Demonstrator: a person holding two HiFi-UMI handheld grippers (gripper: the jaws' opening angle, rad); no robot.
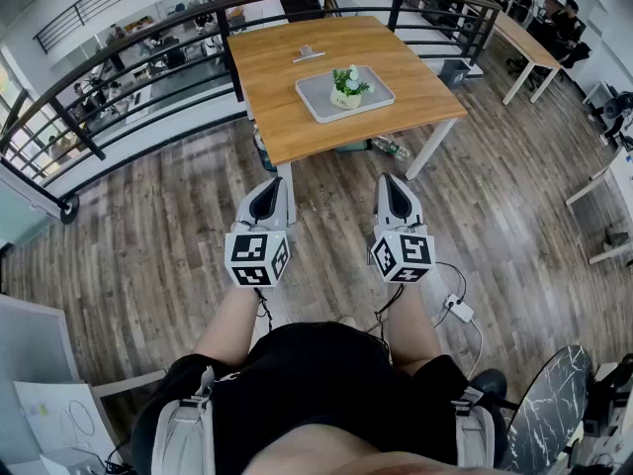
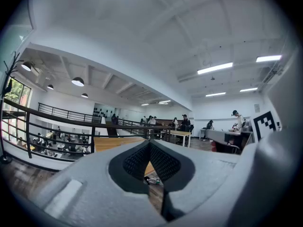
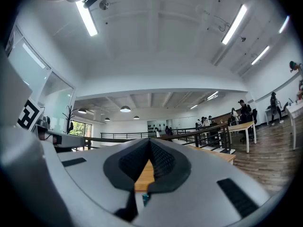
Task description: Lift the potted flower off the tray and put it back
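Note:
A small potted flower (image 1: 347, 86) with white blooms stands on a grey tray (image 1: 321, 104) in the middle of a wooden table (image 1: 287, 117), far ahead in the head view. My left gripper (image 1: 269, 184) and right gripper (image 1: 391, 179) hover side by side over the wood floor, well short of the table's near edge. Both are shut, tips touching, with nothing between them. In the left gripper view the left gripper (image 2: 149, 142) points level at the table (image 2: 113, 143); the pot is hidden behind the jaws. The right gripper (image 3: 149, 140) points slightly upward, table edge (image 3: 215, 154) at its right.
A dark curved railing (image 1: 148, 47) runs behind and beside the table. A bottle (image 1: 391, 148) lies on the floor under the table, a white power strip (image 1: 457, 310) by my right foot. A small grey object (image 1: 309, 55) rests on the table's far side. Other desks (image 1: 529, 43) stand at right.

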